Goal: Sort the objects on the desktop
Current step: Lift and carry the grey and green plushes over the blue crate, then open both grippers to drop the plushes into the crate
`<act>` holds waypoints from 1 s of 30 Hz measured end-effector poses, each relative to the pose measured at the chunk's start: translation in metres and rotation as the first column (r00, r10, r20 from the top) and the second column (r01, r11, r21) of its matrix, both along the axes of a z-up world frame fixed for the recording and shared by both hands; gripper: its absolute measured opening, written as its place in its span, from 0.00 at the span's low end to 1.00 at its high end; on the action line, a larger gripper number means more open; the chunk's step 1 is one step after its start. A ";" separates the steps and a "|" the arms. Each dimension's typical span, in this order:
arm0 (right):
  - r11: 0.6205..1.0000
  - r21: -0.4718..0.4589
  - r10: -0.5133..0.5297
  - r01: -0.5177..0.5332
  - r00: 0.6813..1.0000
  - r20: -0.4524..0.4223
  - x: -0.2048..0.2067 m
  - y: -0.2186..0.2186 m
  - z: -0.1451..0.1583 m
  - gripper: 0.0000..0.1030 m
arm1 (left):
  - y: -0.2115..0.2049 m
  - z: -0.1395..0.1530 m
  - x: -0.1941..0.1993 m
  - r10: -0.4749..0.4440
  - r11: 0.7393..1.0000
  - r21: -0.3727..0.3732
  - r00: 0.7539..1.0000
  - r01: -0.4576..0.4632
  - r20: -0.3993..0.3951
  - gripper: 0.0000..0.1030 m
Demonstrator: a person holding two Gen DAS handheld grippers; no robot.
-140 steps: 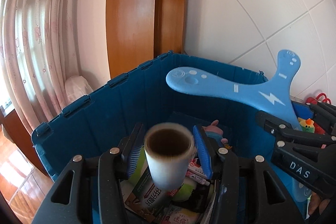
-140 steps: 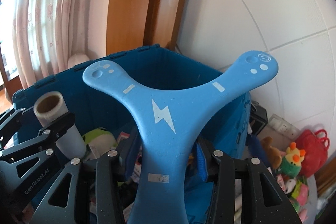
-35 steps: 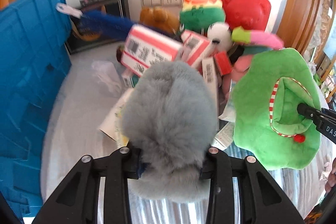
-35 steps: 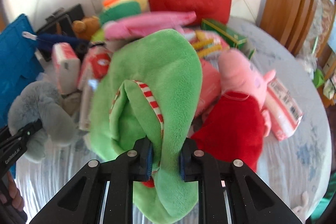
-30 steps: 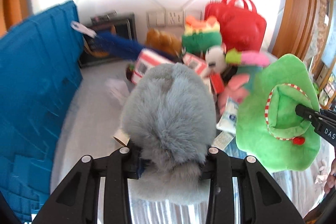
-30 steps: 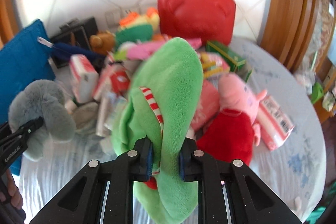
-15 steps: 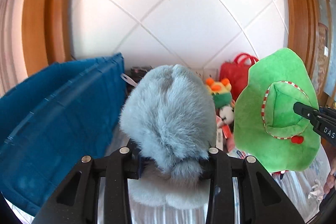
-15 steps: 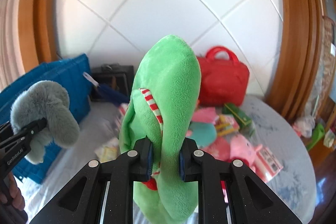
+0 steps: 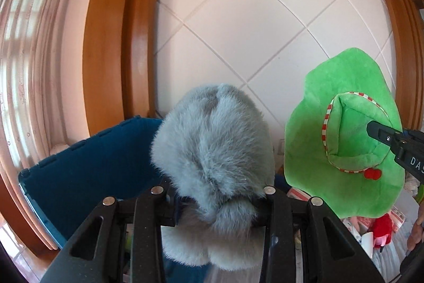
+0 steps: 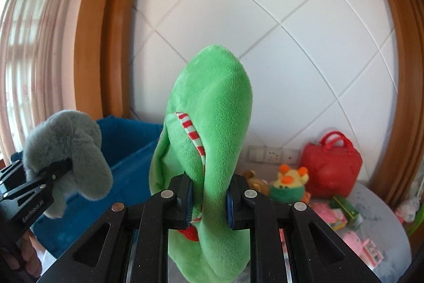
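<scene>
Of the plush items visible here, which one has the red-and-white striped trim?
The green plush hat, clamped in the right gripper. The grey furry plush in the left gripper is plain, with no trim.

Grey furry plush upright, aloft beside blue bin; green plush hat aloft, brim folded.

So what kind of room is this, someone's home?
Probably a lived-in room at home: sheer curtains over a window, a tiled wall with sockets, and plush toys beside a red bag.
</scene>
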State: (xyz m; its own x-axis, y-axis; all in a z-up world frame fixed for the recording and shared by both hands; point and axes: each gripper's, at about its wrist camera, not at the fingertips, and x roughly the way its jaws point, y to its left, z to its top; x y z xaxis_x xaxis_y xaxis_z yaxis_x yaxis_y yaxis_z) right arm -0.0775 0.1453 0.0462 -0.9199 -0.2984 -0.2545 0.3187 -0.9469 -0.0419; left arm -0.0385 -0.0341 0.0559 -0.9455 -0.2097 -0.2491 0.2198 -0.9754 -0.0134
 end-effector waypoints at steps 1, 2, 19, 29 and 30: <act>1.000 0.006 0.016 -0.016 1.000 -0.009 -0.001 -0.014 0.003 0.18 | -0.011 0.003 0.000 0.014 1.000 -0.001 1.000 -0.014 -0.003 0.33; 1.000 0.009 0.030 -0.030 0.999 -0.013 -0.003 -0.028 0.006 0.18 | -0.022 0.005 0.000 0.028 1.000 -0.001 1.000 -0.028 -0.005 0.33; 0.983 0.093 0.145 -0.157 0.982 0.118 -0.063 -0.236 -0.011 0.18 | -0.210 -0.025 -0.052 0.203 0.974 0.042 0.939 -0.223 0.279 0.33; 0.968 0.194 0.102 -0.162 0.952 0.289 -0.089 -0.259 -0.041 0.22 | -0.225 -0.029 -0.072 0.164 0.974 0.078 0.904 -0.211 0.395 0.34; 0.966 0.201 0.098 -0.163 0.949 0.299 -0.091 -0.261 -0.044 0.23 | -0.226 -0.029 -0.073 0.164 0.975 0.076 0.902 -0.211 0.400 0.34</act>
